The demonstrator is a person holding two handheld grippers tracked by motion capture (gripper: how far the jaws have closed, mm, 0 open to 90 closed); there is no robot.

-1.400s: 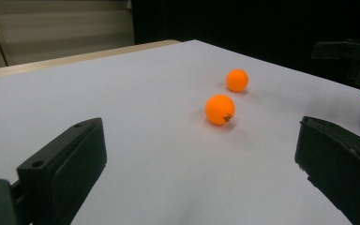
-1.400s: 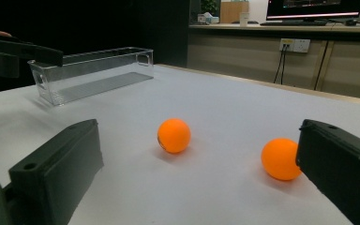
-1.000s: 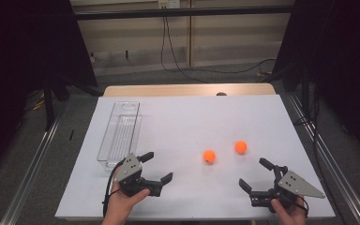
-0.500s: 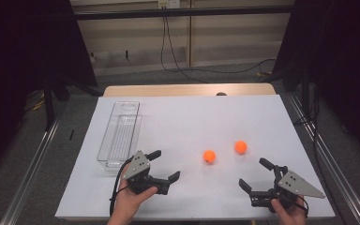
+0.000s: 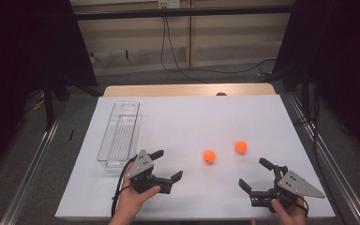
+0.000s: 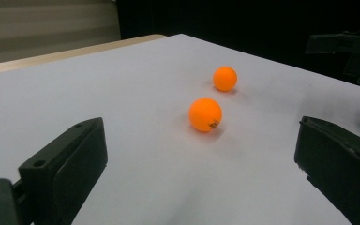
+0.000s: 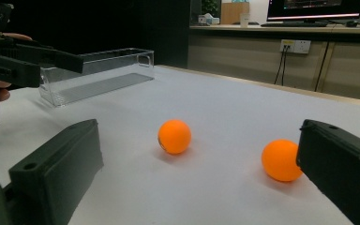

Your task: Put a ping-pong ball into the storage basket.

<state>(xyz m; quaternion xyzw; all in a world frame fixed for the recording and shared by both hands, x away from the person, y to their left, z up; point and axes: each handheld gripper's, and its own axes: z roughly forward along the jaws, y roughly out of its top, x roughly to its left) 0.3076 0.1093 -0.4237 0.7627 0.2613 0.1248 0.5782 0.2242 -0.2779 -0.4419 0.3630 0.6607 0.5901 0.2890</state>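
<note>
left gripper [image 5: 166, 165] (jaws wide, holding nothing) faces the nearer orange ball [image 5: 209, 156] at its 2 o'clock on the white surface [image 5: 206, 117]; right gripper [image 5: 255, 174] is wide too.

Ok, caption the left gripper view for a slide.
Open left gripper faces two orange balls on the white table.

Lighting: even, overhead; counter [image 5: 262, 117] bright white, frame edges dark. Shadows soft. Focus: near jaws slightly blurred.
</note>
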